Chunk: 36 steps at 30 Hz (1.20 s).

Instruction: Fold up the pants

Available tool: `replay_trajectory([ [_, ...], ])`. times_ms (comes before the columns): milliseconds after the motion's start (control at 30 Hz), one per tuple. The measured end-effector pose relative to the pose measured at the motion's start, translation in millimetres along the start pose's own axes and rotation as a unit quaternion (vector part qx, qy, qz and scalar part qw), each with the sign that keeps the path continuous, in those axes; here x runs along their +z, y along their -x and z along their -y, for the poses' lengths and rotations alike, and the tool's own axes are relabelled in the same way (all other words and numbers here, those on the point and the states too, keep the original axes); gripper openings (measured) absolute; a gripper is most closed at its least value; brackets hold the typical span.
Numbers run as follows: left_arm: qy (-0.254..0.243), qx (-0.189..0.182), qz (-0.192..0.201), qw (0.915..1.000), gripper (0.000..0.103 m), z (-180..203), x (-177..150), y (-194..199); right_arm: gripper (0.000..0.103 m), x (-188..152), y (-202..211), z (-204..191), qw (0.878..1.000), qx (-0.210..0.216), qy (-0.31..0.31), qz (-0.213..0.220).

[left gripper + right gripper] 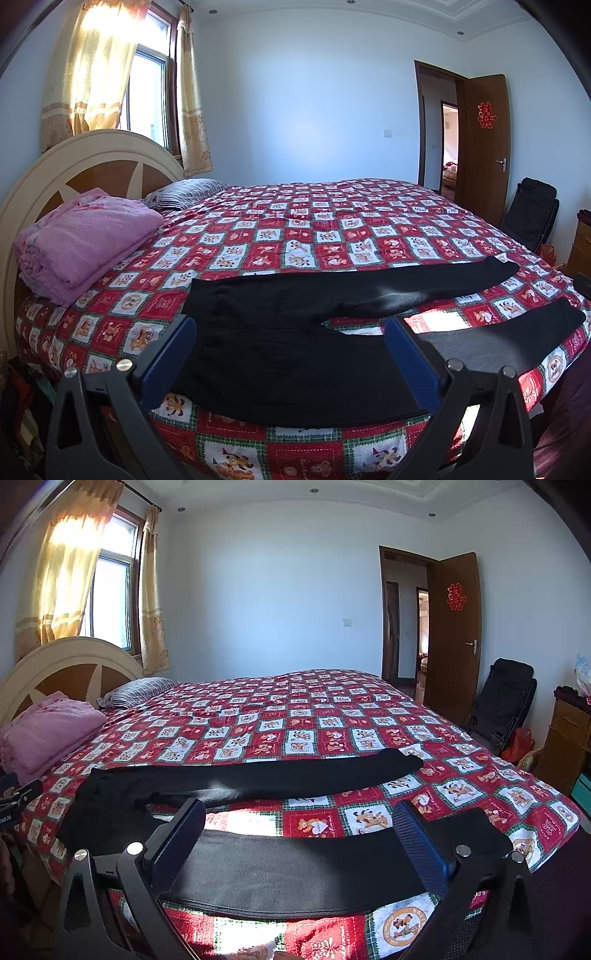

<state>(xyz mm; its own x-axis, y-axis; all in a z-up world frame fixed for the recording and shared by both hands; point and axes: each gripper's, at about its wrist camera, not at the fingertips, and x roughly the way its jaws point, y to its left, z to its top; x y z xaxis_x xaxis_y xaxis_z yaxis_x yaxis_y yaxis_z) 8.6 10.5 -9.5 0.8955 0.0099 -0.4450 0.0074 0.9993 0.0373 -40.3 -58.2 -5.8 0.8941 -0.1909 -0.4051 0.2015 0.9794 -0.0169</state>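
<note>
Black pants [280,347] lie flat and spread on the red patchwork bedspread [295,236], waist to the left, both legs running right and splayed apart. My left gripper [291,328] is open and empty, hovering above the waist and hip part near the front edge of the bed. My right gripper [299,812] is open and empty, hovering over the near leg [295,871]. The far leg [295,771] lies beyond it. The cuff of the near leg [476,827] is just right of the right finger.
A folded pink blanket [85,240] and a striped pillow [184,190] lie by the headboard [92,162] at left. A black folding chair [502,701], a wooden cabinet [569,734] and an open door [454,635] are at right.
</note>
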Motion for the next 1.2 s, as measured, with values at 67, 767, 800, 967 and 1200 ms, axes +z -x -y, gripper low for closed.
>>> replay_trajectory([
  [67, 0.0, 0.001, 0.0, 1.0, 0.103, 0, 0, 0, 0.102, 0, 0, 0, 1.0, 0.0, 0.0, -0.001],
  [767, 0.0, 0.001, -0.001, 1.0, 0.103, 0, -1, -1, 0.102, -1, 0, -3, 1.0, 0.0, 0.002, -0.002],
  [800, 0.0, 0.001, -0.001, 1.0, 0.103, 0, -2, -1, 0.102, -1, 0, -3, 1.0, 0.0, 0.002, -0.003],
  [967, 0.0, 0.0, -0.001, 1.0, 0.103, -1, -1, -1, 0.102, -2, -1, -4, 1.0, 0.0, 0.003, -0.003],
  [1200, -0.007, 0.004, -0.003, 1.0, 0.103, -10, -10, -15, 0.102, -4, -13, 2, 1.0, -0.005, 0.009, -0.013],
])
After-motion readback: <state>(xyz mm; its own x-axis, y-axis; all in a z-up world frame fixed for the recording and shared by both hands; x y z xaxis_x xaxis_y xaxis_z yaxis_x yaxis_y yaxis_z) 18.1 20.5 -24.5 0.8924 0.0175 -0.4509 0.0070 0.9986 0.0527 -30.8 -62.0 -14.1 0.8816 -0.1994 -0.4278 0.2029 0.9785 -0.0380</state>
